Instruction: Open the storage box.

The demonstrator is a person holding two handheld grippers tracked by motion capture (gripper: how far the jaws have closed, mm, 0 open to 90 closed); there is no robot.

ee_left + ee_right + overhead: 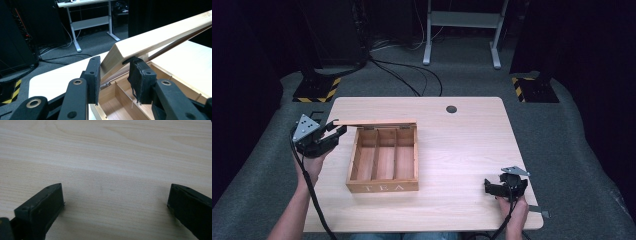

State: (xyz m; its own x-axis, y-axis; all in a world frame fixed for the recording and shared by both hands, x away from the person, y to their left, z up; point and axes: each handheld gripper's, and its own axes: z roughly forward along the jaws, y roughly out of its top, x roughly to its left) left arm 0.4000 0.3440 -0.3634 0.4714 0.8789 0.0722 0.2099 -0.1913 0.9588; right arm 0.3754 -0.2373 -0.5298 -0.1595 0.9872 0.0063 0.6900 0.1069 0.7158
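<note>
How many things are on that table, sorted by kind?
Wooden tea box with its lid raised: 1
Compartments inside the box: 3
Handheld grippers, left gripper at the lid's corner and right gripper low over the table: 2
Total: 3 things (1 box, 2 grippers)

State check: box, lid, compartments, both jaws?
wooden tea box: open, upright on the table, "TEA" side toward the person
lid: raised on its hinges, corner between the left gripper's jaws
compartments: three, all empty
left gripper: jaws shut on the lid's corner
right gripper: jaws open, nothing between them, low over the table
</note>
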